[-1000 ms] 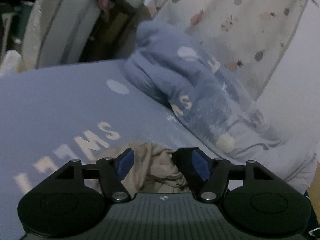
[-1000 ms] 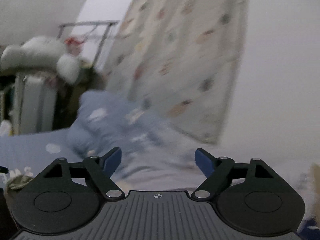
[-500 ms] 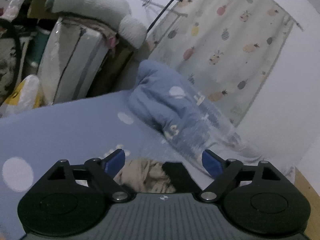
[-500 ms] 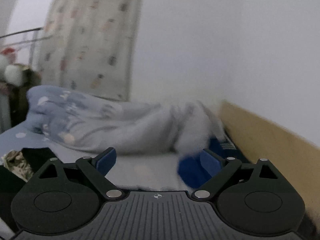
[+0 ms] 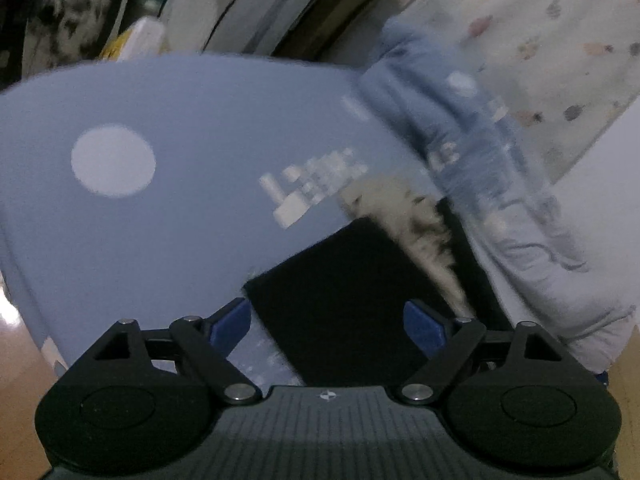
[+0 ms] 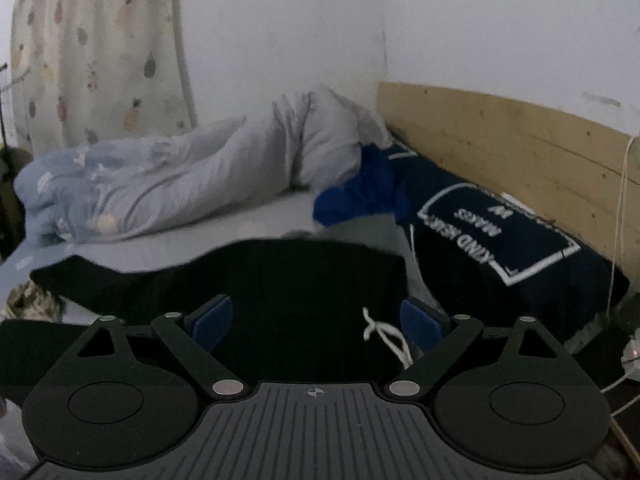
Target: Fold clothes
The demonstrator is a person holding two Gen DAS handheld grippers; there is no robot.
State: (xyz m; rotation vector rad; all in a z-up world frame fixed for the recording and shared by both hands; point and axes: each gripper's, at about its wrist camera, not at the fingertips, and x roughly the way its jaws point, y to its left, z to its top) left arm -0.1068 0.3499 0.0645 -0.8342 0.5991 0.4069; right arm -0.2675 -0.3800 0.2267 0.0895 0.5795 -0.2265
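At the bottom centre of the left wrist view, the left gripper [image 5: 327, 319] stands released, its blue pads spread wide with nothing between them; a second ago the same pads were drawn close together over a tan, crumpled fabric, so the grip has been let go. At the bottom centre of the right wrist view, the right gripper [image 6: 316, 320] is likewise spread and empty, as it was in both earlier pictures. Directly ahead of both grippers lies the black garment [image 5: 352, 280], spread flat on the blue bedsheet [image 5: 160, 216]; in the right wrist view it fills the middle of the frame [image 6: 240, 276], with a white drawstring [image 6: 384, 338] lying just inside the right-hand pad. The right view has swung from the curtain and wall down onto this garment, which indicates that both tools are now being positioned for a pick-up at the near edge. Beyond the black garment, a pale mottled fabric [image 5: 400, 208] touches its far side. Farther back, a rumpled blue quilt [image 6: 132, 184] runs across the bed, a dark printed pillow [image 6: 500, 240] rests against the wooden headboard [image 6: 500, 136], and a fruit-patterned curtain [image 6: 92, 52] hangs at upper left.
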